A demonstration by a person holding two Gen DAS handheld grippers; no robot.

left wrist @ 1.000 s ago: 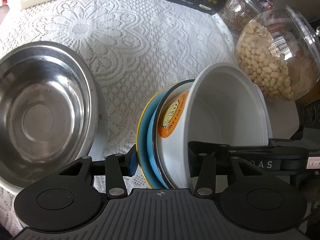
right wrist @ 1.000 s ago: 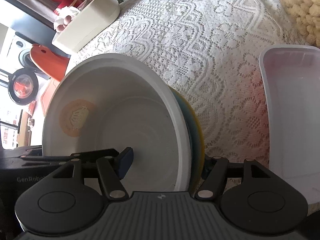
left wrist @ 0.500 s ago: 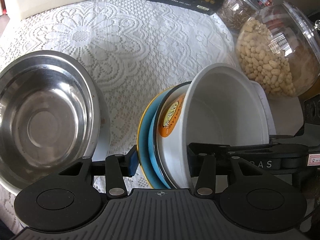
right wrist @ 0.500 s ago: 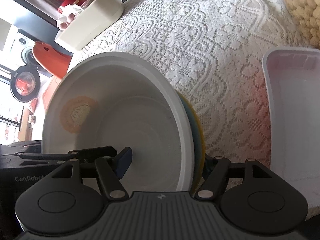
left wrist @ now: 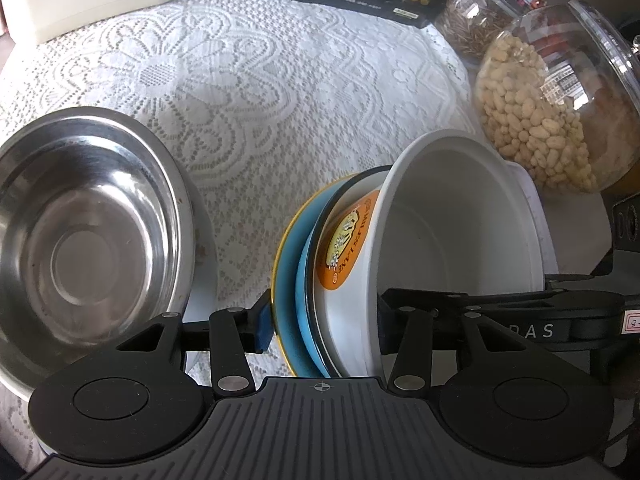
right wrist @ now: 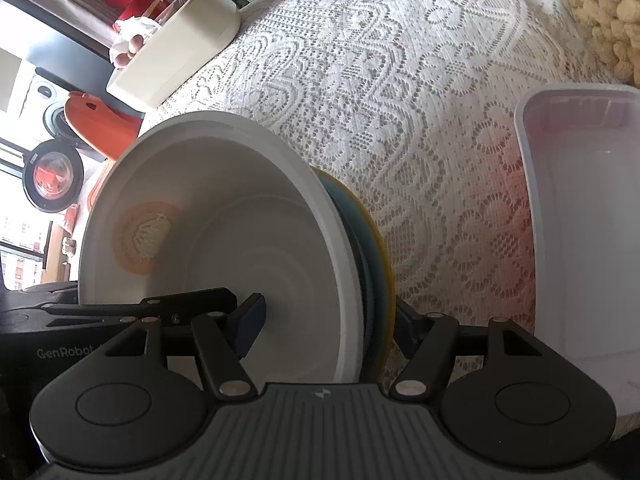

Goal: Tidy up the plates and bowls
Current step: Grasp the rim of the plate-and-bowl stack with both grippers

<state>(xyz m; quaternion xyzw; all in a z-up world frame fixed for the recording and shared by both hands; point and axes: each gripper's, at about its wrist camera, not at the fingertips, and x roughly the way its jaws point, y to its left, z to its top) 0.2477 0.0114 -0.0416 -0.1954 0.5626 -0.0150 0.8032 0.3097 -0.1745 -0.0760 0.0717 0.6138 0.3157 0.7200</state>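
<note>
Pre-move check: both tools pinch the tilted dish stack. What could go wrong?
1. The white bowl, nested in the blue plate, stands on edge; it may slip from the left tool and right tool.
2. The peanut jar sits close beside its rim; a swing could knock it.

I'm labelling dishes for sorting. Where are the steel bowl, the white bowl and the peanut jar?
steel bowl [left wrist: 80, 248], left wrist view, inner base.
white bowl [left wrist: 460, 236], left wrist view, inner wall.
peanut jar [left wrist: 532, 120], left wrist view, its clear side.
</note>
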